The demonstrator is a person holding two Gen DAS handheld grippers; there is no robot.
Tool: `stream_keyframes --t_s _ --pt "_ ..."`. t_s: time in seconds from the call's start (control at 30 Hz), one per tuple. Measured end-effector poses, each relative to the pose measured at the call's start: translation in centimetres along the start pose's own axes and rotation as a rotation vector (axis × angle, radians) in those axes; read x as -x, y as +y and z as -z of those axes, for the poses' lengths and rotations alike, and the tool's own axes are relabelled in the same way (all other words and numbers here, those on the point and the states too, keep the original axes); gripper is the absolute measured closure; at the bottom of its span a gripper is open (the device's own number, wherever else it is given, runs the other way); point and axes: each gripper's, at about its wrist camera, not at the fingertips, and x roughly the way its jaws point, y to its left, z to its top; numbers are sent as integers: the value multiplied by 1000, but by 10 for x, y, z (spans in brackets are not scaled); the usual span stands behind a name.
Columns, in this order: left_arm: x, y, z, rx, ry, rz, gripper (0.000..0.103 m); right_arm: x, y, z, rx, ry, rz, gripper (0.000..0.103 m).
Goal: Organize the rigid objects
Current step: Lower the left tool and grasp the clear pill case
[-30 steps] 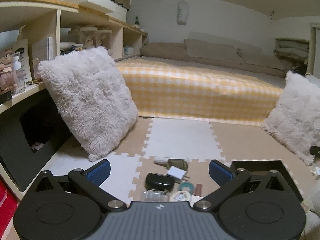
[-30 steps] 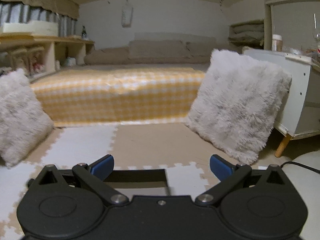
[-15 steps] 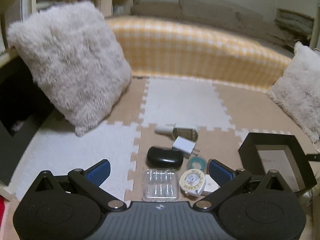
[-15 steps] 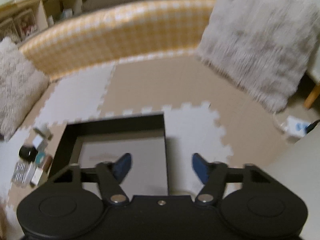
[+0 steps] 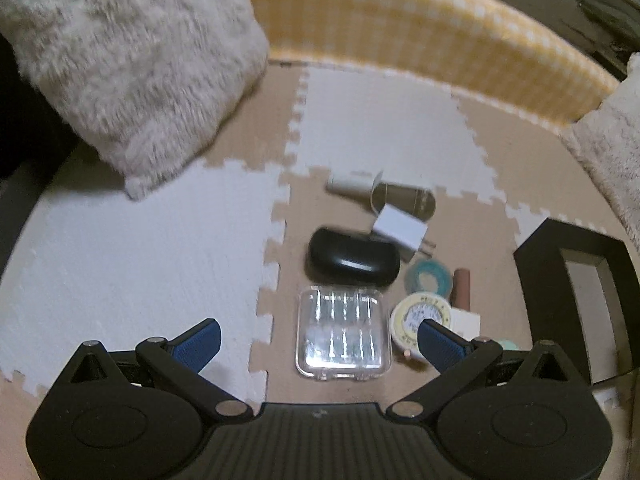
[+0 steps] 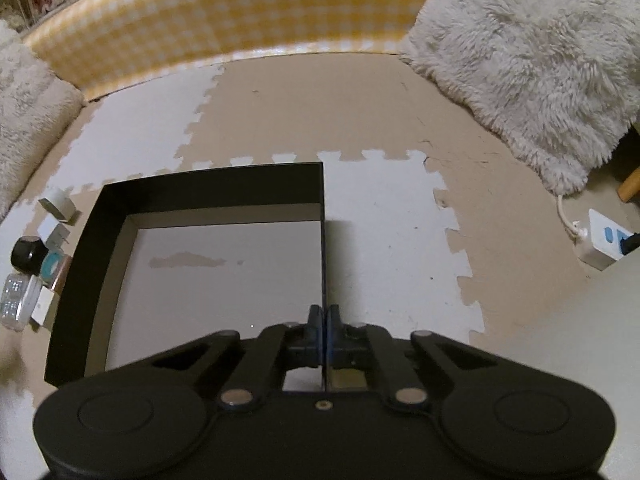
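A cluster of small items lies on the foam mat: a black case (image 5: 354, 260), a clear plastic box (image 5: 343, 336), a white charger plug (image 5: 400, 232), a teal tape ring (image 5: 430, 278), a round yellow-rimmed tin (image 5: 416, 314) and a small bottle (image 5: 384, 194). My left gripper (image 5: 316, 340) is open above the clear box. A black open box (image 6: 208, 192) with a pale floor sits to their right. My right gripper (image 6: 324, 322) is shut on the box's right wall (image 6: 322, 240).
Fluffy white cushions stand at the left (image 5: 132, 68) and right (image 6: 532, 60). A yellow checked mattress (image 6: 224, 16) runs across the back. A white power strip (image 6: 604, 244) lies at the far right.
Both grippers tilted down and came closer to the floor. The right gripper closed from wide open onto the box's right wall. The left gripper stayed open and neared the items.
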Motion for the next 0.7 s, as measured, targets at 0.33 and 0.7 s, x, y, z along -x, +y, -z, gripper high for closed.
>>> stream_keyframes --t_s 0.33,0.7 --pt "-45 -3 7 -2 154 -27 9 -3 8 -2 8 2 10 100" --pt "-71 -13 2 9 151 -49 9 -5 10 -3 -4 -3 5 100"
